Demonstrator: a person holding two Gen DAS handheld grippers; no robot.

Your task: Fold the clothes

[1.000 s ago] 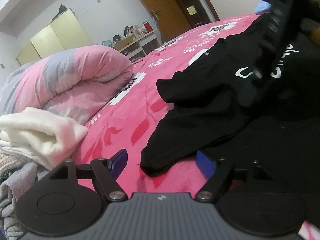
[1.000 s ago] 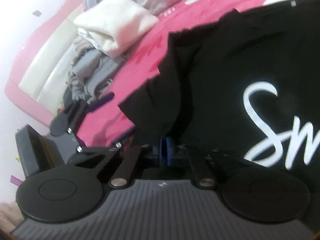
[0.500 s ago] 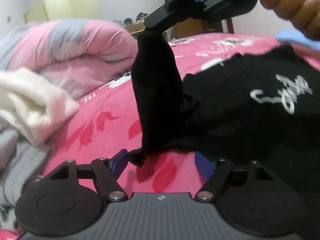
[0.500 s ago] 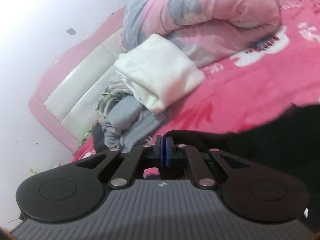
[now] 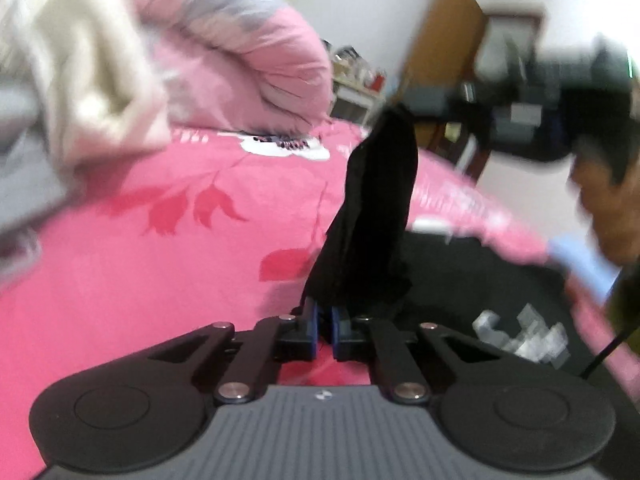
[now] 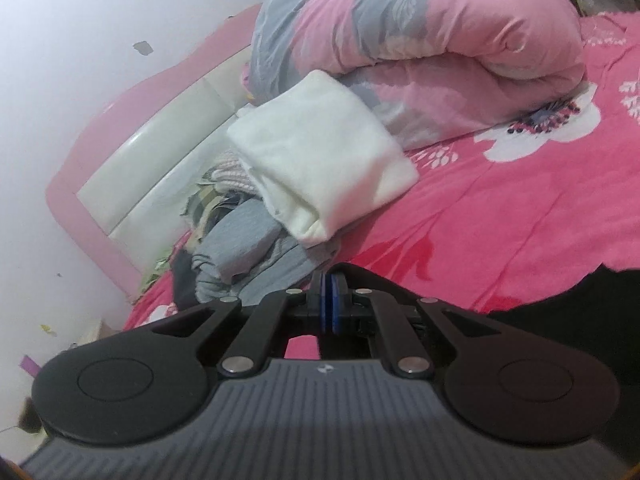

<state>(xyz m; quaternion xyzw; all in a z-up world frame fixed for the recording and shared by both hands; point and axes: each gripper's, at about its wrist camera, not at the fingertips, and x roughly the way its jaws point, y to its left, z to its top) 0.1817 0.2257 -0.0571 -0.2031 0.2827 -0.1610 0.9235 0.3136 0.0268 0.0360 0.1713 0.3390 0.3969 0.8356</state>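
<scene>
A black T-shirt (image 5: pixel 372 220) with white lettering lies on the pink bed sheet (image 5: pixel 160 260), one sleeve pulled up into a taut strip. In the left wrist view my left gripper (image 5: pixel 325 316) is closing its jaws on the strip's lower end, blue pads pinching the fabric. My right gripper (image 5: pixel 404 110) holds the strip's upper end, up at the right and blurred, with a person's hand (image 5: pixel 612 200) behind it. In the right wrist view the right gripper (image 6: pixel 330 300) is shut, black cloth hanging just under its pads, and the shirt's body (image 6: pixel 560 304) lies at the lower right.
A rolled pink and grey quilt (image 6: pixel 420 40) lies across the head of the bed. In front of it are a folded white garment (image 6: pixel 320 152) and a pile of grey clothes (image 6: pixel 248 248). The pink and white headboard (image 6: pixel 140 160) stands left; a wooden door (image 5: pixel 440 40) beyond.
The left gripper went from wide open to shut on the sleeve's lower end and rolled. The right gripper rose with the sleeve, lifting it off the bed.
</scene>
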